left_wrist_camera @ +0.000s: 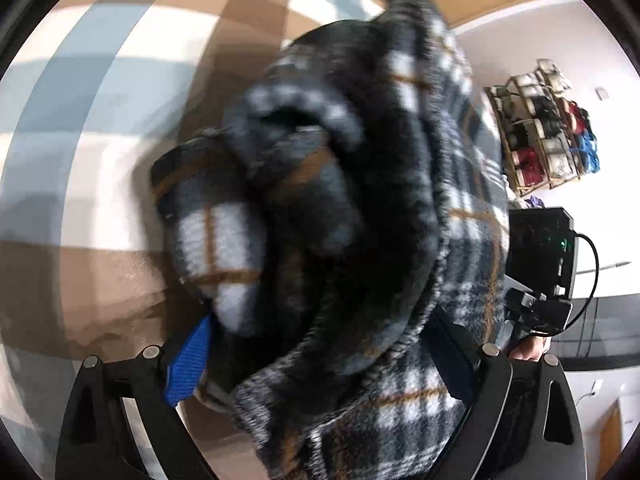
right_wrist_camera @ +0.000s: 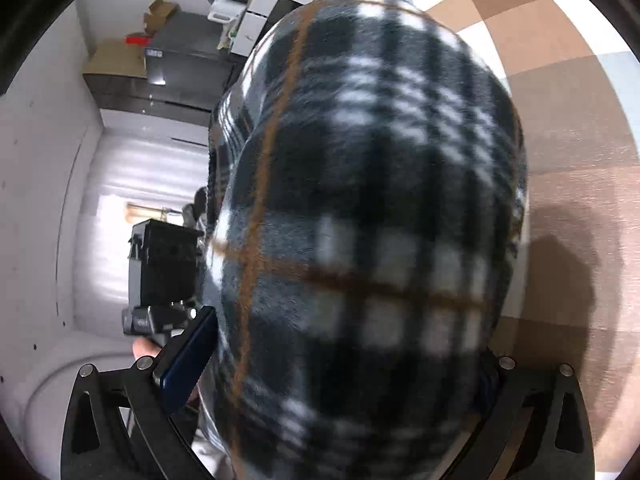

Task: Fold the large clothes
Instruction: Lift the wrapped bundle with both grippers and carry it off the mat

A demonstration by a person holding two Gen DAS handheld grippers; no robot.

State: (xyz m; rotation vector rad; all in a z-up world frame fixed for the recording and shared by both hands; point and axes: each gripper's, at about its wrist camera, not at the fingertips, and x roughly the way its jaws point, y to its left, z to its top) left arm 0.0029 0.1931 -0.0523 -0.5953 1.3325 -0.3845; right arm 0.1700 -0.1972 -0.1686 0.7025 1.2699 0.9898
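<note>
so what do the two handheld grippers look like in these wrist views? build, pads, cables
Both are black two-finger frames with triangular cut-outs and round silver pivot bolts. The left gripper has blue ribbed pads; the right gripper has dark blue pads. Each view shows the other unit's black boxy body; the one in the left view carries a green light and a looping black cable.

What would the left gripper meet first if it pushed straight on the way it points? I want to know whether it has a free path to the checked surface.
The plaid fleece garment. It bunches right in front of the left gripper, blocking the checked surface beyond; depth is unclear.
</note>
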